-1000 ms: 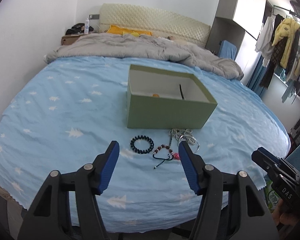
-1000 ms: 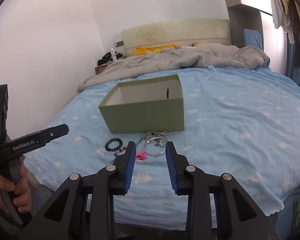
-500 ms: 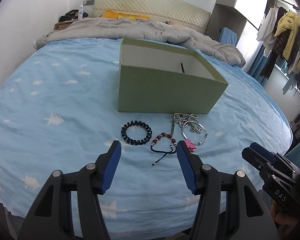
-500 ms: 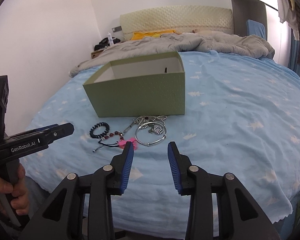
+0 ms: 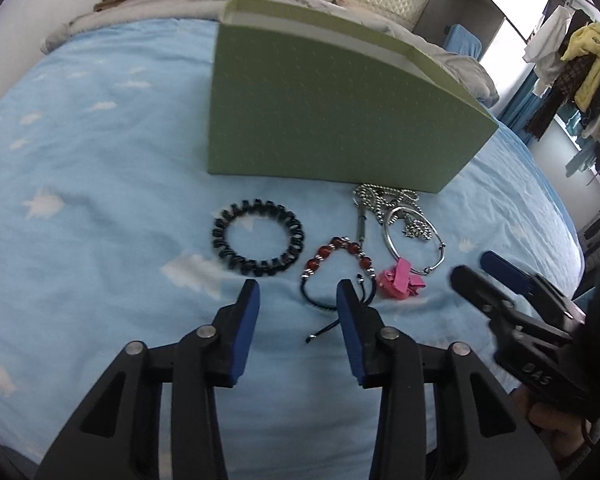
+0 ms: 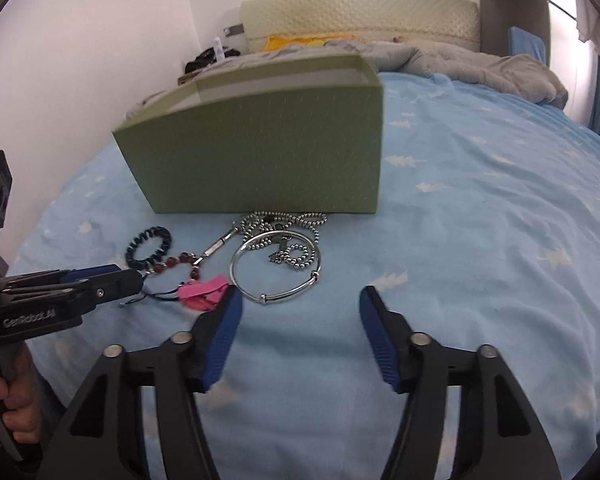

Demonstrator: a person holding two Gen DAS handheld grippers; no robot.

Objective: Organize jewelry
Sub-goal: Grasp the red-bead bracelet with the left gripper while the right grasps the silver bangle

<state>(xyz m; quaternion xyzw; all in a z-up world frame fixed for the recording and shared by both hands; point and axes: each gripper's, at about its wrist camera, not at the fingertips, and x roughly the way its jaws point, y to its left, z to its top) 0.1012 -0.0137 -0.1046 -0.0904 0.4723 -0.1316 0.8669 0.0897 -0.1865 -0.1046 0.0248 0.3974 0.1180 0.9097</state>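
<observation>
Jewelry lies on the blue bed sheet [image 5: 100, 184] just in front of the green box [image 5: 332, 112]: a black coil bracelet [image 5: 257, 237], a red bead bracelet [image 5: 340, 268], a pink clip [image 5: 400, 280], a silver bangle [image 6: 276, 268] and a ball chain [image 6: 284, 222] touching the box's base. The left hand-held gripper [image 5: 298, 292] hovers over the bead bracelet's cord, jaws closing, pads not yet pressing. The right hand-held gripper [image 6: 300, 300] hovers near the bangle, jaws opening, nothing held.
</observation>
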